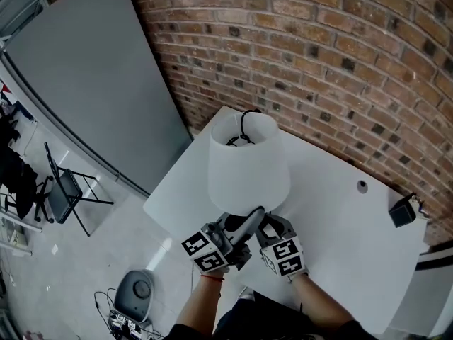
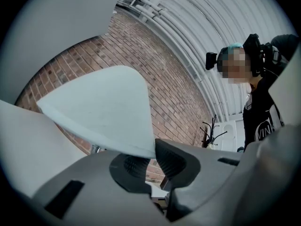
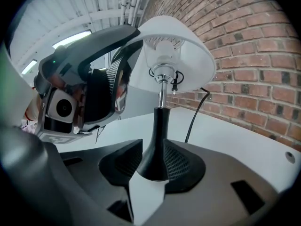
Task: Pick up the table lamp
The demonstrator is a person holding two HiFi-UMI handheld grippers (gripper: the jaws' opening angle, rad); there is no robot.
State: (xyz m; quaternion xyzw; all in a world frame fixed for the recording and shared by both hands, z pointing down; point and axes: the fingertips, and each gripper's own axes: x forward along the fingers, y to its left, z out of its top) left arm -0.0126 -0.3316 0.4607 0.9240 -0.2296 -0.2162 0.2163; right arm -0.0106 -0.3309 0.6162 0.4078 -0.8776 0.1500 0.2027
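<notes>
The table lamp has a white shade (image 1: pixel 248 163) and a black flared stem (image 3: pixel 157 140), and it stands on the white table (image 1: pixel 340 218). From below, my left gripper (image 1: pixel 249 219) reaches up to the shade's lower rim. In the left gripper view the shade's edge (image 2: pixel 106 109) runs down between the pads, and the left gripper (image 2: pixel 150 161) is shut on it. My right gripper (image 1: pixel 272 225) is beside it under the shade. In the right gripper view the right gripper (image 3: pixel 153 166) stands open with the stem's foot between its jaws.
The lamp's black cord (image 3: pixel 195 112) trails over the table toward the brick wall (image 1: pixel 318 48). A small black box (image 1: pixel 402 211) sits at the table's right edge, near a cable hole (image 1: pixel 362 186). On the floor to the left are a folding chair (image 1: pixel 67 190) and a round grey device (image 1: pixel 138 289).
</notes>
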